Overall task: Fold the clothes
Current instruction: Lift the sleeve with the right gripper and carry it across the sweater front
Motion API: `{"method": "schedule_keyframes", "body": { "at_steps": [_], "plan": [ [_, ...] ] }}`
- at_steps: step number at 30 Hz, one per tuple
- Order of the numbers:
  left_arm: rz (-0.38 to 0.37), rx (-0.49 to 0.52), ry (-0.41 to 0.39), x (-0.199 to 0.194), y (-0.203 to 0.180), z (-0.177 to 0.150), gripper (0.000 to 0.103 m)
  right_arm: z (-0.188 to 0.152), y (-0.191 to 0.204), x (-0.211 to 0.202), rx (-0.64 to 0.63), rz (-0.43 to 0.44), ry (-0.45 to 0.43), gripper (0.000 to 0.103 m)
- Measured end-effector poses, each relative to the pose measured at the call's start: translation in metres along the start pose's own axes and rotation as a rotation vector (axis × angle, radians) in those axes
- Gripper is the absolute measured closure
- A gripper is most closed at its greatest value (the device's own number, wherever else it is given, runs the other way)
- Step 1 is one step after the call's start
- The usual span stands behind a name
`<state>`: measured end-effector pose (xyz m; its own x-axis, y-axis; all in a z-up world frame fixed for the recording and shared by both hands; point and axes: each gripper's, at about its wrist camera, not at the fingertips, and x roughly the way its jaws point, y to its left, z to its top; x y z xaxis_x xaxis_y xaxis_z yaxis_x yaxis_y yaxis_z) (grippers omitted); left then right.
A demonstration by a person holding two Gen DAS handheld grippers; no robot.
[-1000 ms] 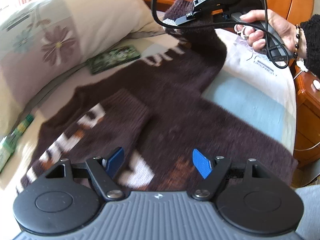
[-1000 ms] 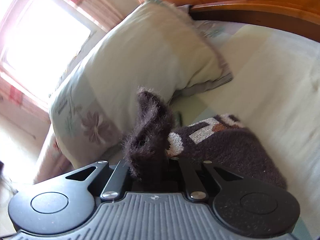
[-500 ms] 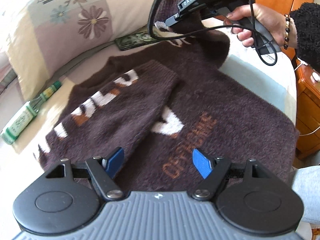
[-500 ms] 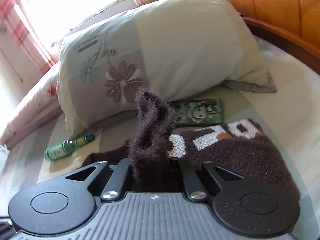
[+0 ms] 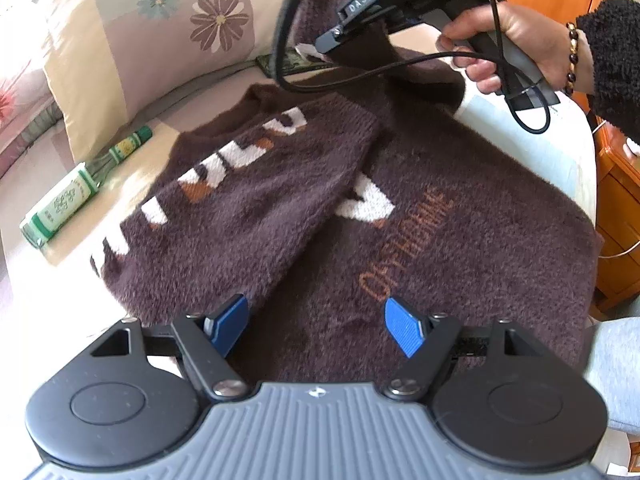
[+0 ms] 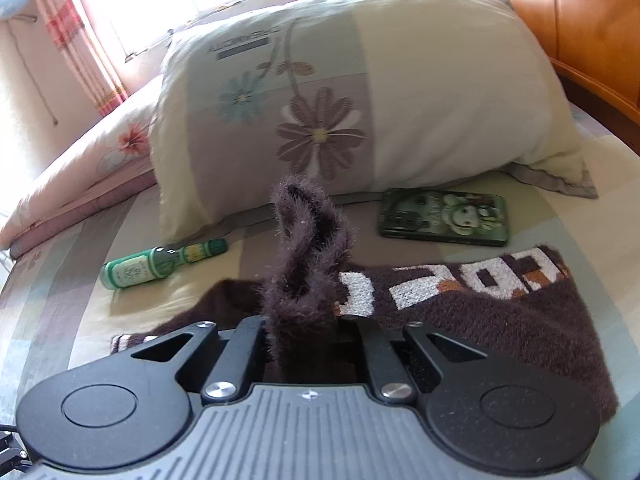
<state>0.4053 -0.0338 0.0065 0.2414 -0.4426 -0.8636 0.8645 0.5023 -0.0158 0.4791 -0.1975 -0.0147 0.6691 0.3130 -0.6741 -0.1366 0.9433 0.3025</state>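
A fuzzy dark brown sweater (image 5: pixel 440 220) with white and orange lettering lies flat on the bed, its left sleeve (image 5: pixel 248 184) folded across the chest. My left gripper (image 5: pixel 316 324) hovers open above the hem, blue pads apart and holding nothing. Far across the sweater, my right gripper (image 5: pixel 332 38), held by a hand, is shut on the cuff of the other sleeve (image 5: pixel 360 56) and lifts it above the body. In the right wrist view that cuff (image 6: pixel 308 256) sticks up from the right gripper (image 6: pixel 308 332), with the lettered sleeve (image 6: pixel 480 304) trailing right.
A floral pillow (image 6: pixel 360 92) lies at the head of the bed, a phone in a green case (image 6: pixel 444 216) in front of it. A green bottle (image 6: pixel 160 268) lies to the left, also seen in the left wrist view (image 5: pixel 76 192). A wooden nightstand (image 5: pixel 616 200) stands at the right.
The right gripper has carried the sleeve cuff leftward and inward over the sweater while rolling. The left gripper has drawn back toward the hem, so more of the sweater shows.
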Motion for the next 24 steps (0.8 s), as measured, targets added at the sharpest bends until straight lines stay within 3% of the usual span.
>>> {"method": "schedule_keyframes", "body": {
  "at_steps": [13,24],
  "plan": [
    [-0.006,-0.029,0.021,-0.007,0.01,-0.027,0.027,-0.015,0.067,0.023,-0.087,0.085,0.059,0.093],
    [-0.006,-0.059,0.035,-0.005,0.015,-0.039,0.027,-0.026,0.098,0.045,-0.189,0.084,0.105,0.093]
  ]
}}
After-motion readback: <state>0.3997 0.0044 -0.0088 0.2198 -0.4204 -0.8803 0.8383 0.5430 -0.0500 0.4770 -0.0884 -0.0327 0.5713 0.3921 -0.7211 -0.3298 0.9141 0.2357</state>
